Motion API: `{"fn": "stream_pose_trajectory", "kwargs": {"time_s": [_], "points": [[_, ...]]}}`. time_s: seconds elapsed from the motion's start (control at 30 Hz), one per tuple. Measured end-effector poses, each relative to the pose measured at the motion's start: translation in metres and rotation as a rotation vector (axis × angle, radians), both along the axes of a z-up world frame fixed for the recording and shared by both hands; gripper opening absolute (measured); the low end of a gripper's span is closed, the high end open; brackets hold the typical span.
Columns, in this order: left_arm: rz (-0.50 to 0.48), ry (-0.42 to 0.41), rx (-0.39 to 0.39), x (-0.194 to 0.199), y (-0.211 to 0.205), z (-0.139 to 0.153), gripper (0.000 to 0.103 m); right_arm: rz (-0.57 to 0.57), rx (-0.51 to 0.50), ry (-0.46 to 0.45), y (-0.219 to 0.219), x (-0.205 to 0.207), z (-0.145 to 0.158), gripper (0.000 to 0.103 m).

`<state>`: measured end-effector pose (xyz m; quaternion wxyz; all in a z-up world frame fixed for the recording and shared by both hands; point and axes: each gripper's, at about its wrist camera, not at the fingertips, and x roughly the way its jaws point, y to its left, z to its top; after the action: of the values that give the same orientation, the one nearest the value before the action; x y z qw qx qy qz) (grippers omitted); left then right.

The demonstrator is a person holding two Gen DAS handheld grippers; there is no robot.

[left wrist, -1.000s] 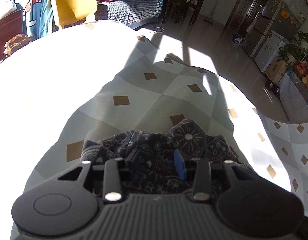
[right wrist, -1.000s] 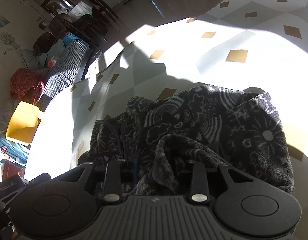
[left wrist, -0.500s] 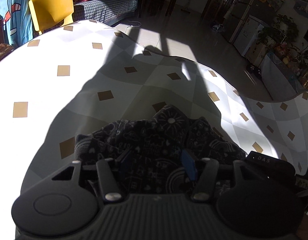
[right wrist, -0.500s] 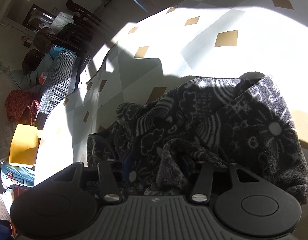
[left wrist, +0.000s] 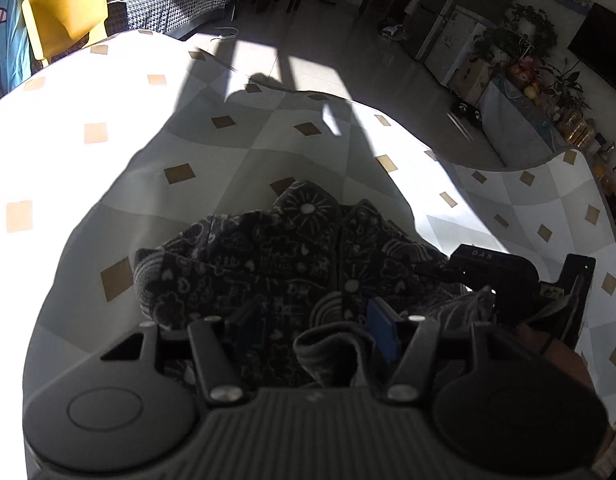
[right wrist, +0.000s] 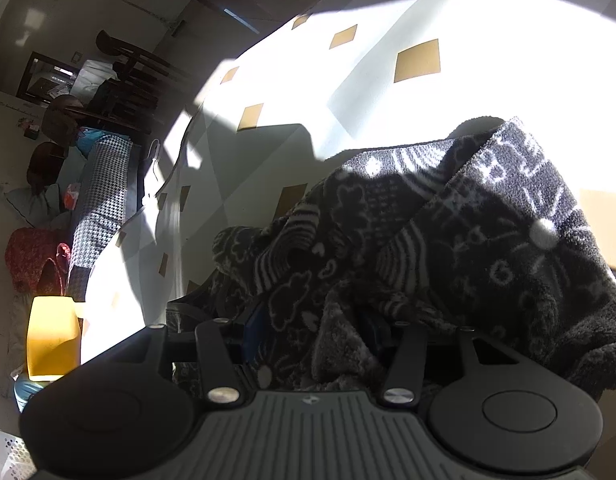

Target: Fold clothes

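On the checked worktop (left wrist: 235, 152) lies a bunched dark fleece garment (left wrist: 291, 248): soft, thick, floppy; best pinched at a hem. Both grippers' (left wrist: 314, 326) (right wrist: 312, 330) jaws have just been opening, half-spread, fabric loose between them.

- The fleece garment (left wrist: 291, 264) is showing charcoal black all over, scattered with pale grey doodles: suns, clouds, hearts, rainbow arcs and striped bands; where sunlight is catching it (right wrist: 520, 184) the drawings are glowing nearly white.
- The table (left wrist: 107, 152) is wearing a cloth of white and soft grey diamonds, with small tan squares sitting at the corners.
- The left hand-held gripper (left wrist: 314, 326) is showing matte black, its pads (left wrist: 382, 330) showing deep blue.
- The right hand-held gripper (right wrist: 314, 334) is showing the same black body.
- The chair (left wrist: 67, 12) is glowing bright yellow.
- The sofa (right wrist: 101, 196) is displaying a black-and-white houndstooth check.
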<state>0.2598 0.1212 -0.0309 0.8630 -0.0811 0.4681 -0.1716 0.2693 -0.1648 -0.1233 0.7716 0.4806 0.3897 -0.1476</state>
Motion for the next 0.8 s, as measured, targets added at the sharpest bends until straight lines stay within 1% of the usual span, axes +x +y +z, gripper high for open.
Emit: {"fn": "stream_pose_trajectory", "kwargs": {"time_s": [0.07, 0.2, 0.33, 0.4, 0.47, 0.6, 0.73, 0.8], "points": [[0.003, 0.020, -0.017, 0.002, 0.004, -0.004, 0.061, 0.027, -0.032, 0.003, 0.004, 0.001, 0.002, 0.050], [0.024, 0.084, -0.055, 0.008, 0.003, -0.019, 0.061, 0.099, -0.110, 0.013, 0.015, 0.003, 0.011, 0.052], [0.055, 0.139, -0.057, 0.010, -0.005, -0.037, 0.061, 0.177, -0.179, 0.024, 0.025, 0.005, 0.021, 0.053], [0.074, 0.153, -0.056, 0.010, -0.008, -0.044, 0.062, 0.208, -0.189, 0.021, 0.028, 0.004, 0.027, 0.055], [0.093, 0.145, -0.020, 0.010, -0.012, -0.049, 0.065, 0.238, -0.198, 0.018, 0.031, 0.003, 0.032, 0.056], [0.125, 0.127, 0.052, 0.011, -0.018, -0.055, 0.065, 0.297, -0.221, 0.022, 0.037, 0.001, 0.042, 0.056], [0.149, 0.116, 0.111, 0.014, -0.022, -0.062, 0.065, 0.335, -0.241, 0.016, 0.039, -0.006, 0.052, 0.057], [0.160, 0.113, 0.127, 0.014, -0.022, -0.064, 0.065, 0.349, -0.255, 0.004, 0.038, -0.010, 0.059, 0.057]]}}
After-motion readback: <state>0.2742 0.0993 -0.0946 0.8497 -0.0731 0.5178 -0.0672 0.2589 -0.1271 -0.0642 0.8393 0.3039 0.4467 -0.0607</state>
